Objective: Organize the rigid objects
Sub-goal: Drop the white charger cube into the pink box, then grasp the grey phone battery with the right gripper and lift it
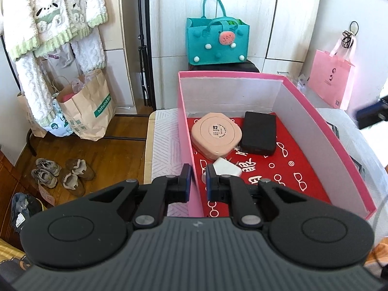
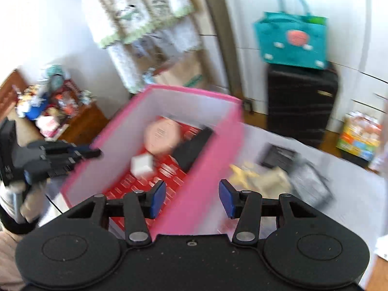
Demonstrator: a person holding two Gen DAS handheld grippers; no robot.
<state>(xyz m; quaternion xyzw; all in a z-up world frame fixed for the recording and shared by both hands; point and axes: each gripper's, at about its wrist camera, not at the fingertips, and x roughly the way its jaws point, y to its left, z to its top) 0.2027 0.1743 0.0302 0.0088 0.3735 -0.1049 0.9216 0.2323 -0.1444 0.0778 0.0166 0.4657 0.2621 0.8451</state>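
A pink box (image 1: 322,131) with a red patterned floor stands on the white table (image 1: 165,140). Inside lie a peach rounded case (image 1: 215,135), a black power bank (image 1: 259,133) and a white charger (image 1: 225,167). My left gripper (image 1: 198,181) straddles the box's left wall near the front corner; its jaws stand close together on the wall. My right gripper (image 2: 192,200) is open and empty above the box's right wall (image 2: 208,165). The right wrist view is blurred; it shows the case (image 2: 161,135), power bank (image 2: 194,148), charger (image 2: 141,165) and the left gripper (image 2: 72,155).
Right of the box on the table lie a beige object (image 2: 257,177) and dark items (image 2: 293,167). A teal bag (image 1: 218,41) sits on a black suitcase (image 2: 300,106) behind. A pink bag (image 1: 332,82), paper bags (image 1: 87,104) and shoes (image 1: 60,174) are around.
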